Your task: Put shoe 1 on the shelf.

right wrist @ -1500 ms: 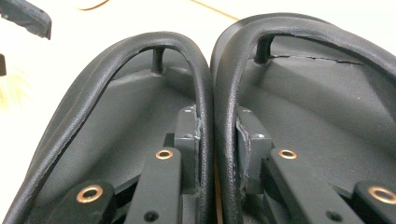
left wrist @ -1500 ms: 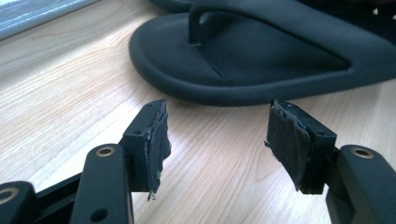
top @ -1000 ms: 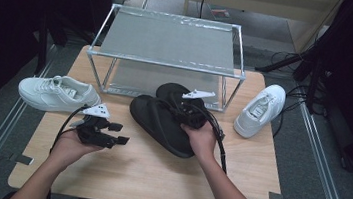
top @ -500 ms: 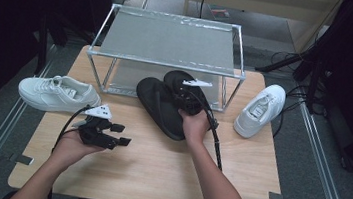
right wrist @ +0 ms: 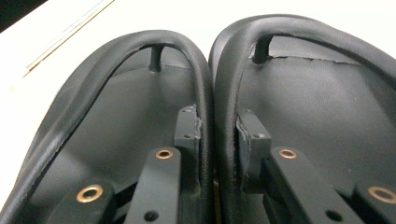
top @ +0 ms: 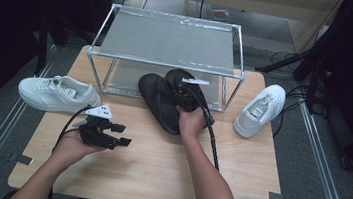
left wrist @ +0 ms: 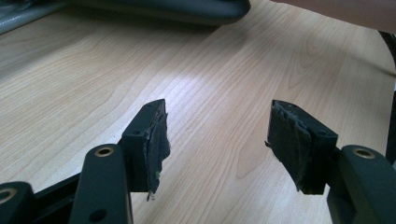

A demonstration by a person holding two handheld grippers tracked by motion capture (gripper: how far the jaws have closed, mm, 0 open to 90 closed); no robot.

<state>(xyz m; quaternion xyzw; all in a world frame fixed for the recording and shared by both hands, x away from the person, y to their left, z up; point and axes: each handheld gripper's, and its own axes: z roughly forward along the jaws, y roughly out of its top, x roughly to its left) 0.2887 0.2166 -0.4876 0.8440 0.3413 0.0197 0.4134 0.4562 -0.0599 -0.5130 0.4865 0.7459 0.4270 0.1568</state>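
Two black flip-flops [top: 160,101] lie side by side on the wooden table [top: 155,177], toes under the metal rack [top: 171,41]. My right gripper [top: 186,96] is shut on their two inner straps, pinched together. In the right gripper view the jaws clamp those straps [right wrist: 217,130], with the left sandal's footbed [right wrist: 116,102] and the right sandal's footbed [right wrist: 317,107] on either side. My left gripper [top: 124,135] rests low over the table in the left hand, open and holding nothing; in the left gripper view [left wrist: 217,135] bare wood shows between its pads.
A white sneaker [top: 57,93] lies at the table's left edge, and another white sneaker [top: 260,110] at the right, beside the rack. A black sole edge [left wrist: 187,9] lies ahead of the left gripper. A cable trails along the right forearm.
The right gripper has carried the pair of flip-flops away from the person, toward the rack; their toes now reach under the shelf. The left hand and gripper have stayed put.
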